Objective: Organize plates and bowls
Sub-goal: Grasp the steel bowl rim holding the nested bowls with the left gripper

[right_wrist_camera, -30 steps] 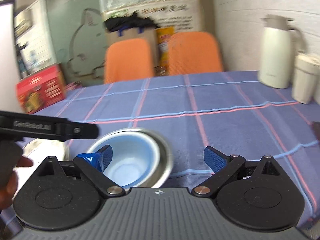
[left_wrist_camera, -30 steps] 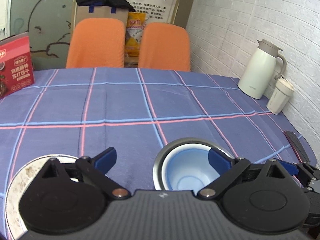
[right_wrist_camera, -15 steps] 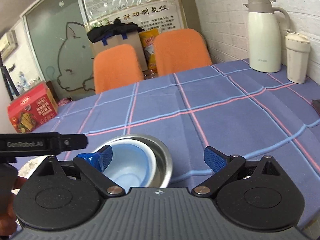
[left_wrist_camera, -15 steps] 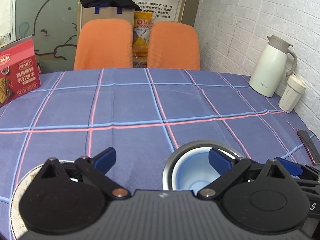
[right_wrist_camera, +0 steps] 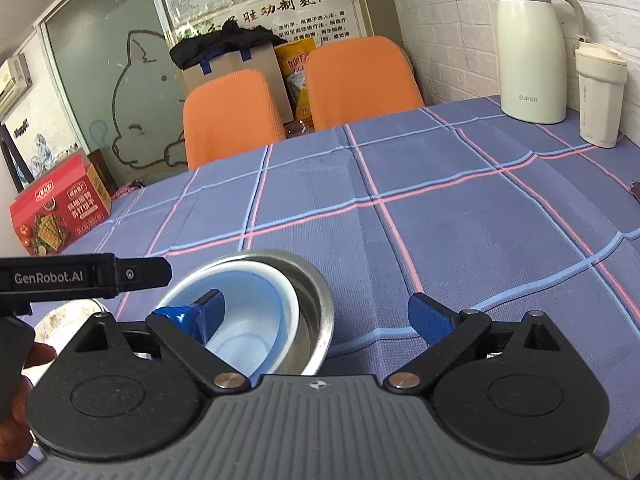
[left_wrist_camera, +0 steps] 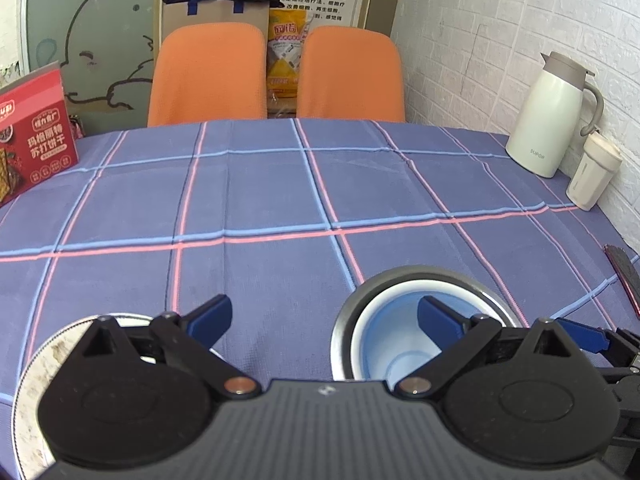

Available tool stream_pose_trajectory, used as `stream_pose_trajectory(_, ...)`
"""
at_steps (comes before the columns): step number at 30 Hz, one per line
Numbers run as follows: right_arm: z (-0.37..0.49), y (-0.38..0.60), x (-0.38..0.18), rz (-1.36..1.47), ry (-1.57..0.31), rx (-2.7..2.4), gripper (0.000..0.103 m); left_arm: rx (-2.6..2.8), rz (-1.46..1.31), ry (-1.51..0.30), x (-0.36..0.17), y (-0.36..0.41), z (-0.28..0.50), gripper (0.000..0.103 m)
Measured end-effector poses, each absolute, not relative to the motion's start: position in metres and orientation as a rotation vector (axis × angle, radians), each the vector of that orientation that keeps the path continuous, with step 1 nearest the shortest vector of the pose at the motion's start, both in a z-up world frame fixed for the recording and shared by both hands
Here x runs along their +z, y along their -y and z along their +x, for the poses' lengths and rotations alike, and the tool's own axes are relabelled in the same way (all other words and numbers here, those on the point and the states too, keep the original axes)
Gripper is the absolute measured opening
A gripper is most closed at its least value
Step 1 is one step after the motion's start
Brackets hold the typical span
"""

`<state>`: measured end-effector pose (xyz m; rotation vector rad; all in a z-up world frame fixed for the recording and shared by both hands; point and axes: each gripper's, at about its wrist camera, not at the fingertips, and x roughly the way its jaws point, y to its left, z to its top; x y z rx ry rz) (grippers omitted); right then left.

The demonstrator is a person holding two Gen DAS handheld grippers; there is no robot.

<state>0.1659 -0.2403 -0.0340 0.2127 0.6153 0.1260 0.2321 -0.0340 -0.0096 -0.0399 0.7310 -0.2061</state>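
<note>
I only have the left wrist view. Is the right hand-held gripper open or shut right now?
Observer: Open. The right hand-held gripper has its jaws wide apart and holds nothing.
Operator: Where do its fingers sit relative to the bowls?
Observer: One finger is over the inside of the blue bowl, which is nested in the steel bowl. The other is over bare tablecloth. I cannot tell whether anything touches.
Operator: Anything beside it on the left?
Observer: A person's hand shows at the left edge, below the black bar of the left hand-held gripper marked GenRobot.AI.
</note>
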Motion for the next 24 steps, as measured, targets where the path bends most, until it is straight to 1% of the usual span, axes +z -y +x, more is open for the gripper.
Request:
stream_pose_trajectory(9,0.180,0.229,-0.045,0.145,-0.694,0.121,0.086,-0.303,0.055,-0.827,-0.023,0.043,0.259,0.098)
stream_pose_trajectory(16,0.191,0.222,-0.058,0.102,-0.758,0.128,0.086,-0.344,0.070,-0.855,-0.036,0.049,0.269,0.098)
stream_pose_trajectory(21,0.190,0.214,-0.062,0.032,-0.750,0.132,0.089,-0.358,0.100,-0.883,-0.045,0.052,0.271,0.098)
stream_pose_trajectory(24,0.186,0.216,-0.064,0.041,-0.717,0.138,0.089,-0.376,0.116,-0.892,-0.046,0.053,0.272,0.098)
